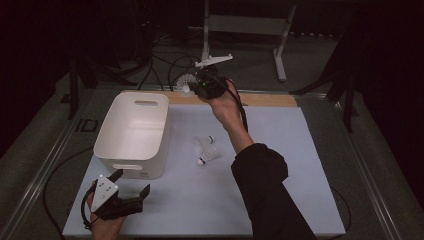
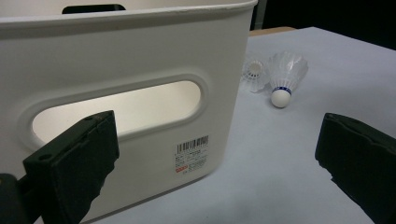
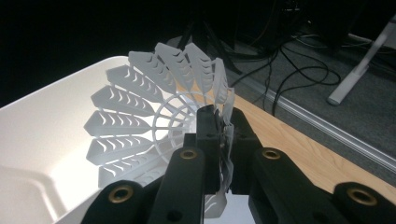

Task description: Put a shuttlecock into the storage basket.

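While pinching the skirt of a white shuttlecock point(image 3: 154, 126) edge-on, clamping the right hand-held gripper point(image 1: 200, 86) thin on the feathered rim rather than the cork, probably to keep the light thing from slipping. Holding it raised near the far right corner of the white bin point(image 1: 131, 131), seemingly lining up for a drop inside. Resting the left hand-held gripper point(image 1: 131, 185) low at the near edge of the worktop point(image 1: 280, 200), jaws standing wide apart with nothing between them, just beside the bin's front handle slot point(image 2: 116, 109), perhaps waiting or ready to steady it. Leaving two more shuttlecocks point(image 1: 205, 149) lying together on the worktop right of the bin, within easy reach.
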A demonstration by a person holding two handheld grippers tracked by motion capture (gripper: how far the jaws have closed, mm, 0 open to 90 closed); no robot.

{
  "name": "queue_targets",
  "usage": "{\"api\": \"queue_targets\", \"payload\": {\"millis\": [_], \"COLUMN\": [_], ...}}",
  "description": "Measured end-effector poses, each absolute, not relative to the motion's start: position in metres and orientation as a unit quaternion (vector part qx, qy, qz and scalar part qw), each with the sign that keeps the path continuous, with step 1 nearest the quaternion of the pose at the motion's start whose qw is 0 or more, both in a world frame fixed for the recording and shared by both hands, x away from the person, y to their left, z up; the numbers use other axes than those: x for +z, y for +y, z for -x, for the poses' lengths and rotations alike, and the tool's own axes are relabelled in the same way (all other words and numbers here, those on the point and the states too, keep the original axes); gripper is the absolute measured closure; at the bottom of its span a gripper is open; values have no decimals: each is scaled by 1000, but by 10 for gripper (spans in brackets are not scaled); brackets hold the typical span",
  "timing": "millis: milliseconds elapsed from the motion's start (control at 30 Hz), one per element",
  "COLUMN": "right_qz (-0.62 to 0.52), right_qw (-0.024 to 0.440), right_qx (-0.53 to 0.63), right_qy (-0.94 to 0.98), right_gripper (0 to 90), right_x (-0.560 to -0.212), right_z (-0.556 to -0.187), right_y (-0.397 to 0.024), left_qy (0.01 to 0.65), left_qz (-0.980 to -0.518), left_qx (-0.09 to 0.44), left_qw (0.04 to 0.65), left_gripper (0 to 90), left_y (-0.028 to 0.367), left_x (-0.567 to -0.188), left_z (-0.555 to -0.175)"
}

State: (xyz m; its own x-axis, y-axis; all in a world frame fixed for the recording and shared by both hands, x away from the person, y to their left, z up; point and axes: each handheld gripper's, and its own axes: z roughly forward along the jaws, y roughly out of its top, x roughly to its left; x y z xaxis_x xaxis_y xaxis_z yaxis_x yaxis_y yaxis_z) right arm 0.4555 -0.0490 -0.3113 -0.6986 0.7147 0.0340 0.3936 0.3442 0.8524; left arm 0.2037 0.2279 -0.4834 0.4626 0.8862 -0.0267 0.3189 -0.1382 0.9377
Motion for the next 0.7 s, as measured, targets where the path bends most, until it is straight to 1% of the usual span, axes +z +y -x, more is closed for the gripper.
{"api": "queue_targets", "payload": {"millis": [700], "right_qz": [-324], "right_qw": [160], "right_qx": [468], "right_qy": [806], "right_gripper": [857], "right_x": [-306], "right_z": [-449], "right_y": [-26], "left_qy": [431], "left_qz": [-698], "left_qx": [288], "left_qw": [494], "left_gripper": [3], "left_y": [228], "left_x": [-483], "left_z": [-204]}}
